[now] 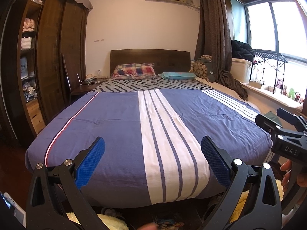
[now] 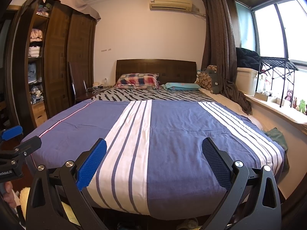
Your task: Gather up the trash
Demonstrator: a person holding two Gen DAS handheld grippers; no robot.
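Note:
No trash shows on the bed (image 1: 119, 126), which is covered by a blue quilt with white stripes (image 2: 172, 134). My left gripper (image 1: 153, 147) is open and empty, held over the foot of the bed. My right gripper (image 2: 154, 149) is open and empty too, over the foot of the bed, to the right of the left one. The right gripper also shows at the right edge of the left wrist view (image 1: 276, 118). The left gripper shows at the left edge of the right wrist view (image 2: 21, 137). Colourful items on the floor under the bed's foot (image 1: 168, 225) are too cut off to identify.
A plaid pillow (image 1: 134, 71) and a teal pillow (image 1: 178, 75) lie at the headboard. A wooden wardrobe (image 1: 57, 57) stands left, a chair (image 1: 73, 84) beside it. Curtain (image 1: 214, 38), white box (image 1: 240, 70) and window sill with toys (image 1: 287, 94) are right. A green cloth (image 2: 276, 136) lies at the bed's right edge.

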